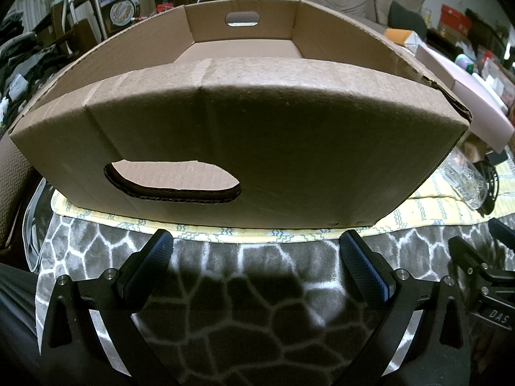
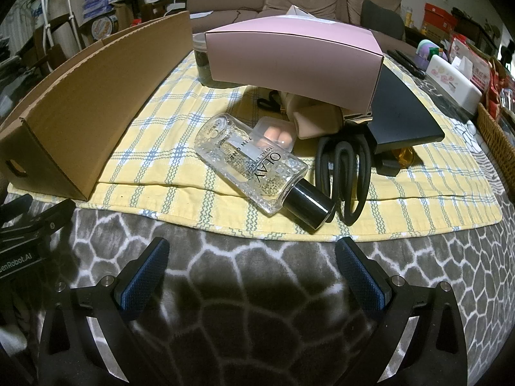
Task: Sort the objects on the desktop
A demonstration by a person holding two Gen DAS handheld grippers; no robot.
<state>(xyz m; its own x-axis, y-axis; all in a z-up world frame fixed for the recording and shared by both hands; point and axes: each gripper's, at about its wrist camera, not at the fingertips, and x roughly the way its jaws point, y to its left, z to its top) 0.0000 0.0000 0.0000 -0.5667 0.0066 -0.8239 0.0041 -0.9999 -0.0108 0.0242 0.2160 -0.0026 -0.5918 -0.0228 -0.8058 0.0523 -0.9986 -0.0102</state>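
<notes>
Left gripper (image 1: 256, 241) hovered low over the grey blanket (image 1: 257, 305), jaws wide apart and empty, facing the cardboard box (image 1: 257, 128). Right gripper (image 2: 252, 251) was also spread and empty; ahead, the Olay bottle (image 2: 254, 164) lay flat on the yellow cloth (image 2: 161, 148), long axis diagonal, black cap (image 2: 310, 206) pointing near-right.
</notes>
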